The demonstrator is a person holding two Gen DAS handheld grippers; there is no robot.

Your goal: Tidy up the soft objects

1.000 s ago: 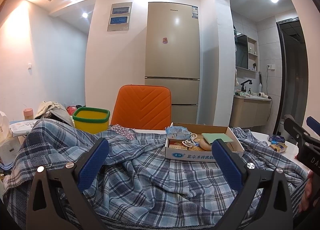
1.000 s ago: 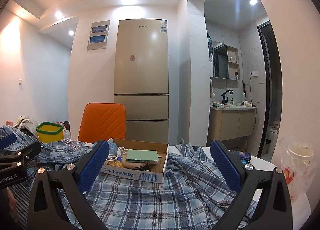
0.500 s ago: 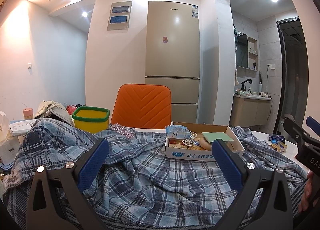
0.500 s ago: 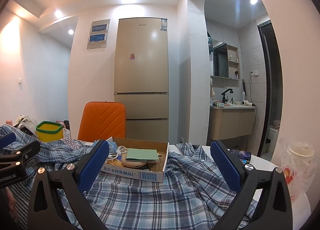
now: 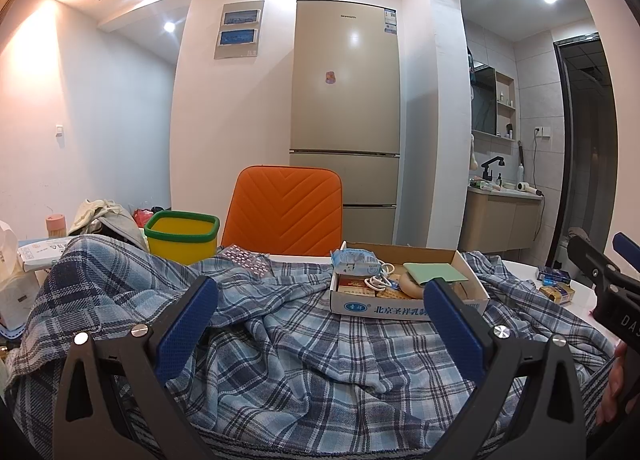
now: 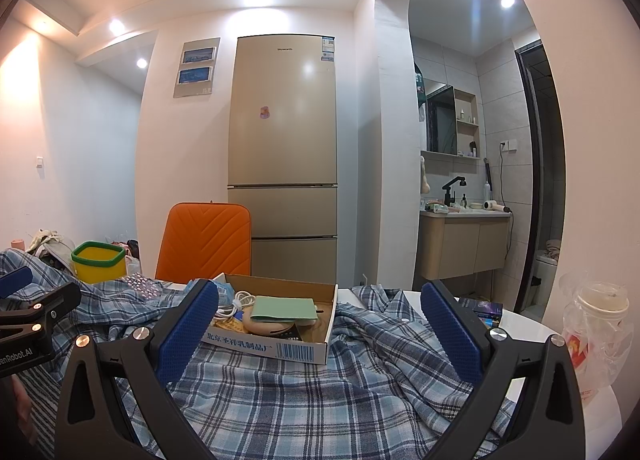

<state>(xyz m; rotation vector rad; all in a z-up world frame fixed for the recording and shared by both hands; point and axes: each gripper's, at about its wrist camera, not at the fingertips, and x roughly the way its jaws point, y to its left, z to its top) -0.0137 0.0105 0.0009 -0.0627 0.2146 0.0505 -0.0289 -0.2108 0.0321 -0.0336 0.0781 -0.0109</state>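
We see the plaid cloth lying rumpled across the bench, a cardboard box resting on its far side. Our left hand-held gripper and right hand-held gripper hover above it, both spread wide, holding nothing.

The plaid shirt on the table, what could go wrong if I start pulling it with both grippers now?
1. The cardboard box sits on the plaid shirt, so pulling the cloth would likely drag or tip it and spill what is in it.
2. The bagged cup stands near the table's right edge, close to the cloth; a tug could knock it off.
3. Both the left gripper and the right gripper are open above the fabric, so a shallow pinch may slip.
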